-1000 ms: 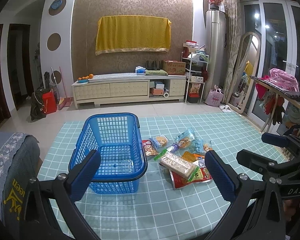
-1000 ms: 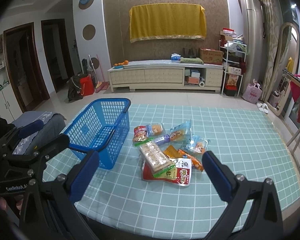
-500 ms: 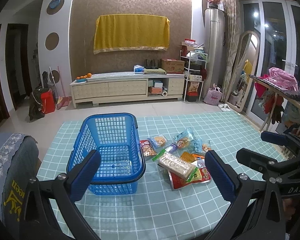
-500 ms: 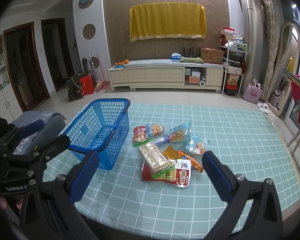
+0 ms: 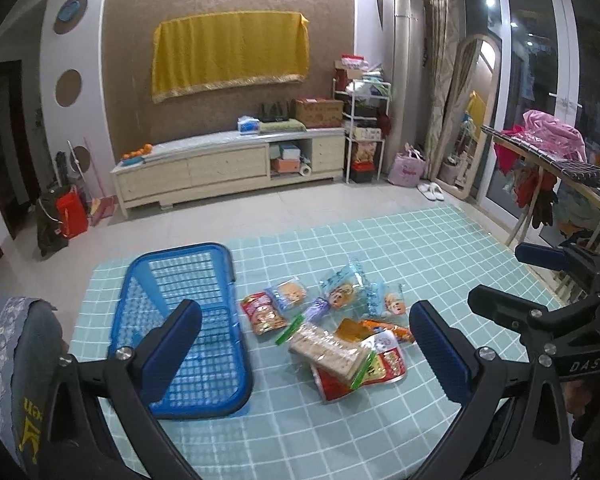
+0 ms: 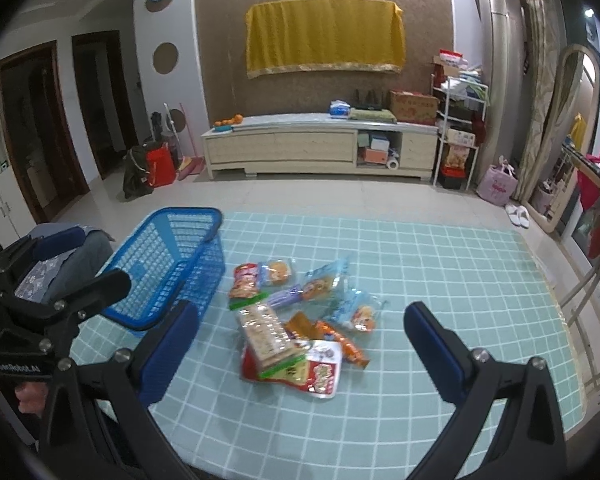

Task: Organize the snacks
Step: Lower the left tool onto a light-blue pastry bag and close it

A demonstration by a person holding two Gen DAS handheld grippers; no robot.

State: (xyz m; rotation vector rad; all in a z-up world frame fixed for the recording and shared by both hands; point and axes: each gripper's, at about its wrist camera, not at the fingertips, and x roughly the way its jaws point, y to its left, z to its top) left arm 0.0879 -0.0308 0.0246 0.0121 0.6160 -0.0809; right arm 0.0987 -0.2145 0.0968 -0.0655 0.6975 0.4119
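Note:
An empty blue plastic basket [image 5: 188,316] [image 6: 168,264] stands on the left of a table with a teal checked cloth [image 5: 400,248]. Right of it lies a heap of snack packets: a long cracker pack [image 5: 327,350] [image 6: 263,330] on a red bag [image 5: 388,368] [image 6: 320,372], a red chip bag [image 5: 262,314] [image 6: 245,282], and several blue bun packets [image 5: 340,286] [image 6: 320,282]. My left gripper [image 5: 304,352] is open and empty above the table's near side. My right gripper [image 6: 300,348] is open and empty, hovering above the heap.
A grey cushioned seat [image 5: 8,356] stands at the table's left. Beyond the table are tiled floor, a long TV cabinet [image 5: 228,168], a shelf rack [image 5: 362,136] and a clothes rack [image 5: 548,168] at the right.
Both gripper views have shifted and tilted; the left view has swung right and the heap sits more central. Both grippers stay open. Basket and snacks have not moved.

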